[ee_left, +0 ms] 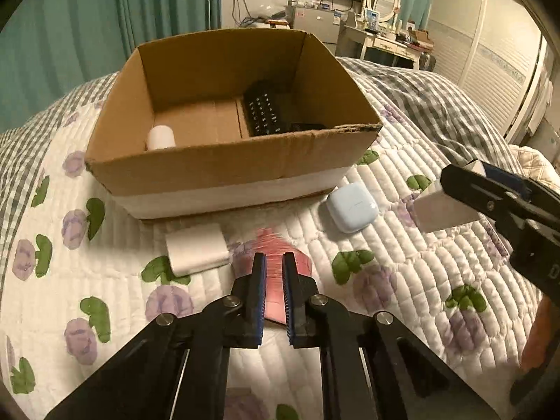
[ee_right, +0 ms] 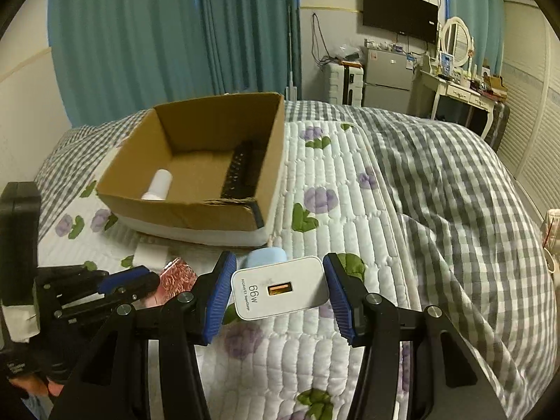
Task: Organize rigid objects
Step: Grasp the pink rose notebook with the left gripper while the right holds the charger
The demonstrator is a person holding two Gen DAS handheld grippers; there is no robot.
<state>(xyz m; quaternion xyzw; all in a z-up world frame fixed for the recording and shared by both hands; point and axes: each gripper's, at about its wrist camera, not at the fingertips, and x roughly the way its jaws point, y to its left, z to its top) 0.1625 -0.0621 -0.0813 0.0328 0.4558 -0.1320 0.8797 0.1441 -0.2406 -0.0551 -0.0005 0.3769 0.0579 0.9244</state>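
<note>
My left gripper is shut on a pink patterned case just above the quilt, in front of the cardboard box. My right gripper is shut on a white 66W charger and holds it above the bed; it also shows at the right of the left wrist view. A light-blue earbud case and a white block lie on the quilt by the box. Inside the box lie a white bottle and a black remote.
The bed has a floral quilt and a grey checked blanket on the right. Teal curtains, a fridge, a vanity desk and a wall television stand behind.
</note>
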